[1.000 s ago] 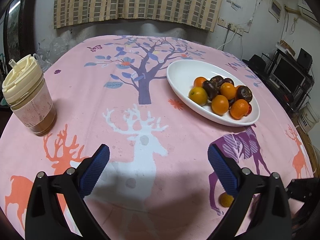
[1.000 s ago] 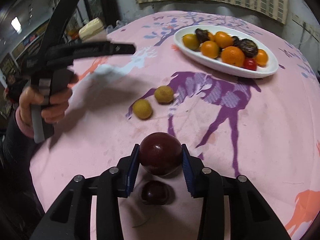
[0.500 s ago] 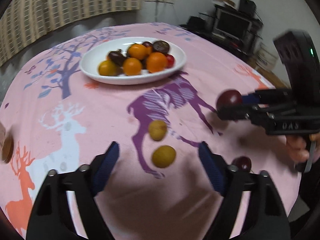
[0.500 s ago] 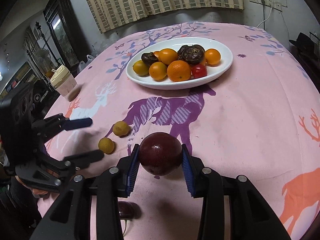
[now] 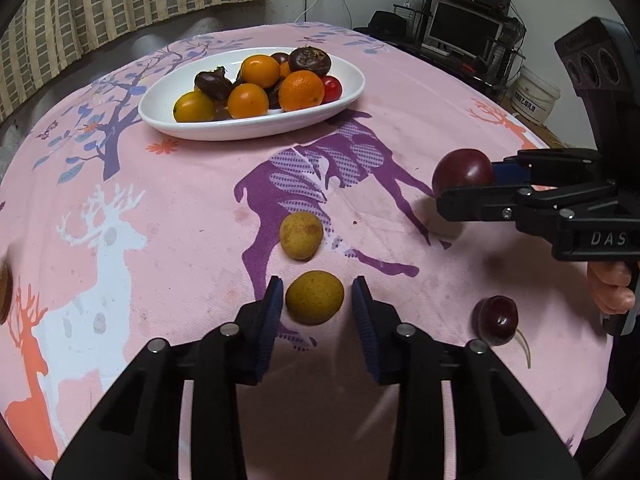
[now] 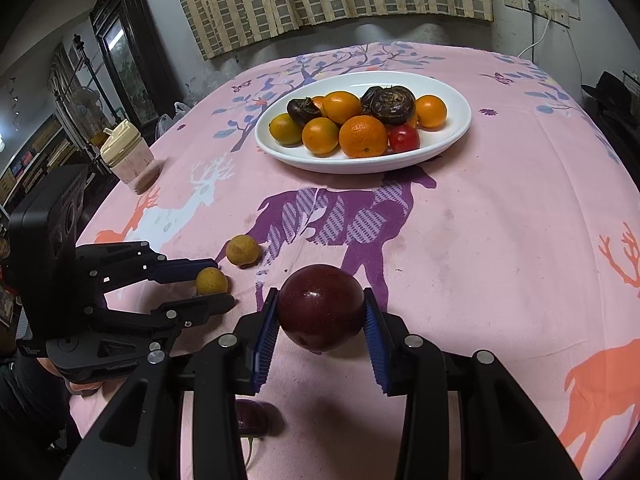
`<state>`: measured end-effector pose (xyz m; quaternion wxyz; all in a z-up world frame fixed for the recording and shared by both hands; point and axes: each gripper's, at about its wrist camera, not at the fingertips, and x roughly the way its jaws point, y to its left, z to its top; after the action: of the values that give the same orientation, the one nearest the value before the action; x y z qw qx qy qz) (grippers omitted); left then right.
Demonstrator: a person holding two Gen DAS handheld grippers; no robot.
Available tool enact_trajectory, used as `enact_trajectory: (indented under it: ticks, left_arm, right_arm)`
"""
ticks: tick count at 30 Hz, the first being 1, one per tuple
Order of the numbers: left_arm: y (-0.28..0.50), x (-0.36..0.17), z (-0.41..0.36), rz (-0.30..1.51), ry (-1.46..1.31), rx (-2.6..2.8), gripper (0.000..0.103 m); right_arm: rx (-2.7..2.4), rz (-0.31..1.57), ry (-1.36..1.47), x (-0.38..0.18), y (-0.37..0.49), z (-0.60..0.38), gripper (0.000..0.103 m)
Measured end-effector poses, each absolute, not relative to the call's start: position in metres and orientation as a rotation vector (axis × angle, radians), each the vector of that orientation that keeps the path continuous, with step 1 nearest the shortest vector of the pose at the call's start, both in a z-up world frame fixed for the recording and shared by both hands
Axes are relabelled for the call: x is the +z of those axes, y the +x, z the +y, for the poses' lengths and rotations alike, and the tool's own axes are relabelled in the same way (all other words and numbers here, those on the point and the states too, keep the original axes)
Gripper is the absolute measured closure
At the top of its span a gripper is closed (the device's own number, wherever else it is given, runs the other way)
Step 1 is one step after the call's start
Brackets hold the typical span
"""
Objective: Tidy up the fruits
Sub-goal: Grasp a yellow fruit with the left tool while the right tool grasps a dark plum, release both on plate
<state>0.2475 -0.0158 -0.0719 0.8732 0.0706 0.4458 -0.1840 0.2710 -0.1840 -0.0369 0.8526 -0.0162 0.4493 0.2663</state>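
A white oval plate at the far side holds several oranges, dark fruits and a red cherry tomato. My right gripper is shut on a dark red plum held above the cloth. My left gripper is open with its fingers on either side of a yellow-brown round fruit lying on the cloth, with small gaps to each pad. A second yellow-brown fruit lies just beyond it. A dark cherry with a stem lies near the front edge.
The round table has a pink deer-print cloth. A lidded cup stands at its left edge. A monitor and shelves stand beyond the right side, a dark cabinet beyond the left.
My left gripper swung from facing the cup to the two yellow-brown fruits, moved down and narrowed around the nearer one. My right gripper lifted the plum and turned toward the plate.
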Motion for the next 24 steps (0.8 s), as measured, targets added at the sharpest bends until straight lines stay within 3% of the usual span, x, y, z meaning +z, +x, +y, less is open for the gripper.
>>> enact_trajectory:
  ticks: [3,12,24]
  left_arm:
    - [0.245,-0.072,-0.019,0.919,0.18,-0.378,0.075]
    - [0.245,-0.065,-0.01,0.915,0.119,-0.378,0.075]
    - [0.357,0.04,0.003,0.703,-0.018,-0.303,0.075]
  right_arm:
    - [0.555,0.947,-0.041,-0.037,0.272,-0.183,0.062]
    - [0.558,0.916,-0.039,-0.034,0.271,-0.185,0.062]
    - [0.515,0.714,0.062,0.016,0.366,-0.172,0.062]
